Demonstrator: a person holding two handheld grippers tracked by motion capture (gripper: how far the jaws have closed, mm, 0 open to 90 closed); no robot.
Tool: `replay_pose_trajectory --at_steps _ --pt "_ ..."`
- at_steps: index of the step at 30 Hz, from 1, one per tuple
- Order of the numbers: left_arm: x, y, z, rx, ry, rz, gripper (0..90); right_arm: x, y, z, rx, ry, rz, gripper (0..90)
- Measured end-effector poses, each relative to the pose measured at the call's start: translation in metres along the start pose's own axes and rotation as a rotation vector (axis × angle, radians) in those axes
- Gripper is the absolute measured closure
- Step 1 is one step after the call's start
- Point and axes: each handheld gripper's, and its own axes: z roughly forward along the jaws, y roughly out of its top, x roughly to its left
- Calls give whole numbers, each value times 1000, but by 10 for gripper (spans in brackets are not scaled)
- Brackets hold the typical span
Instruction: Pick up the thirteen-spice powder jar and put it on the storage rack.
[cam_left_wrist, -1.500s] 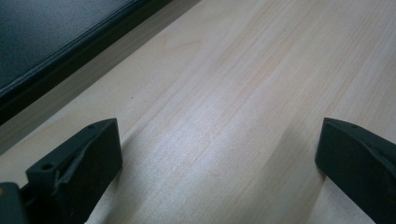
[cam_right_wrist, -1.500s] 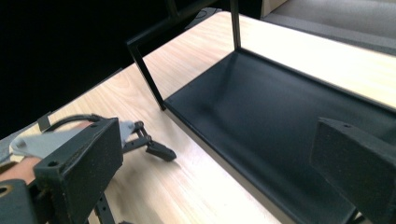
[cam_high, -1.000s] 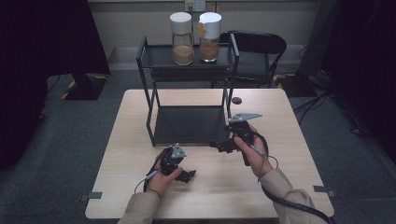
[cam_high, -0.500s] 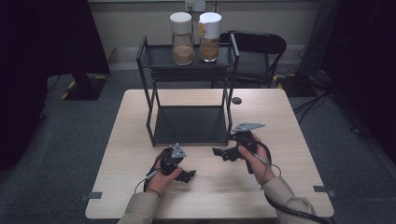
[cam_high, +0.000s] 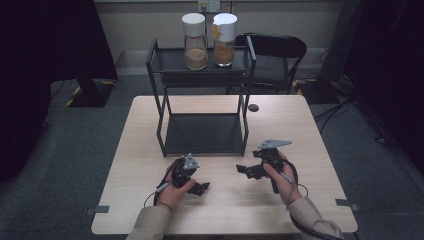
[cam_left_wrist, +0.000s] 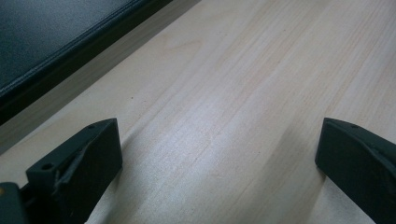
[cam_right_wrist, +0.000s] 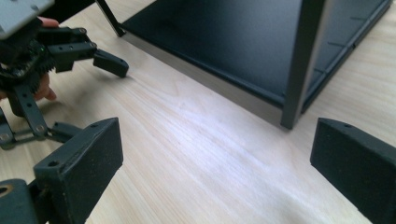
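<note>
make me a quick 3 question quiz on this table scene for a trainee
1. True or false: both jars stand on the top shelf of the black rack.
2. Which gripper lies nearer the rack's front right leg? A) left gripper B) right gripper
3. Fill in: the jaws of both grippers are ____, holding nothing.

Key
1. True: the white-lidded jars and stand side by side up there.
2. B: the right gripper is nearer than the left gripper.
3. open

jar (cam_high: 224, 33) label too small to read, rack (cam_left_wrist: 51, 37) cut off — top-left edge
</note>
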Motion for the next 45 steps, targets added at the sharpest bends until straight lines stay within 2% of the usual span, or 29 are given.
replay_pose_trajectory --at_steps 10,24,34,39,45 --pt "0 0 0 0 0 0 0 -8 -16 -10 8 -16 4 17" --pt "0 0 0 0 0 0 0 -20 -38 -35 -1 -61 33 16" --pt "0 0 0 0 0 0 0 -25 -53 -51 10 -90 24 16" --pt "0 0 0 0 1 0 0 -28 -62 -59 18 -119 15 16" --pt "0 0 0 0 0 0 0 -33 -71 -70 36 -139 -11 15"
